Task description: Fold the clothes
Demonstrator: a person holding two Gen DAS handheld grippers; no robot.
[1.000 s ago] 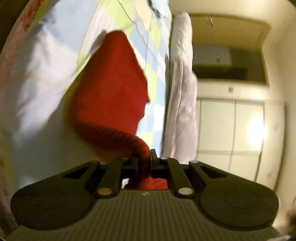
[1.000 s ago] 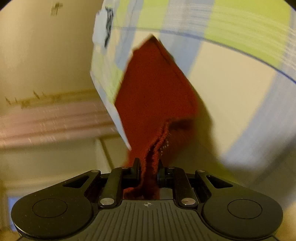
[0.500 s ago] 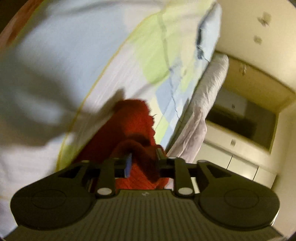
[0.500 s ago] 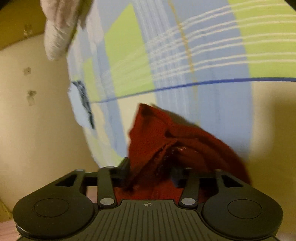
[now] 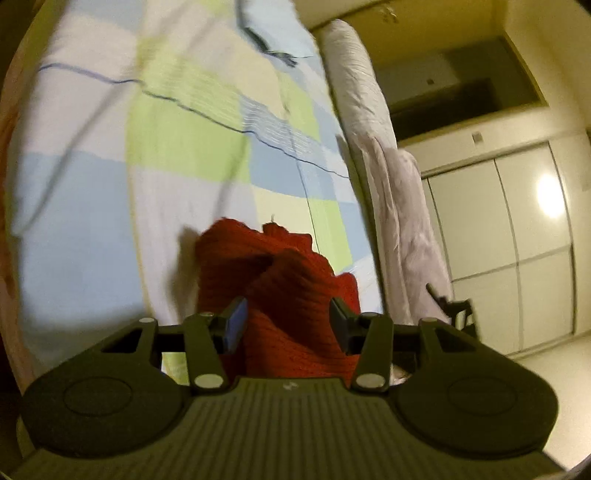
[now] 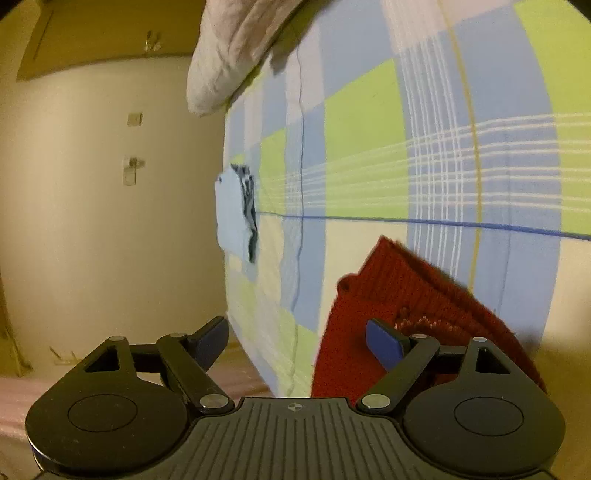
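A red knitted garment [image 5: 273, 280] lies bunched on a checked blue, green and white bedsheet [image 5: 184, 147]. My left gripper [image 5: 286, 325] is open, its fingers either side of the garment's near fold without pinching it. In the right wrist view the red garment [image 6: 406, 295] lies at the lower right on the sheet [image 6: 406, 147]. My right gripper [image 6: 299, 339] is wide open and empty, its right finger over the garment's edge.
A folded light blue cloth [image 6: 234, 218] lies at the far edge of the bed; it also shows in the left wrist view [image 5: 273, 33]. A rolled pale quilt [image 5: 373, 129] runs along the bed's side. White wardrobe doors [image 5: 509, 240] stand beyond.
Both grippers held the red garment up a second ago. They lowered it onto the bed and opened. The garment now lies bunched on the sheet.
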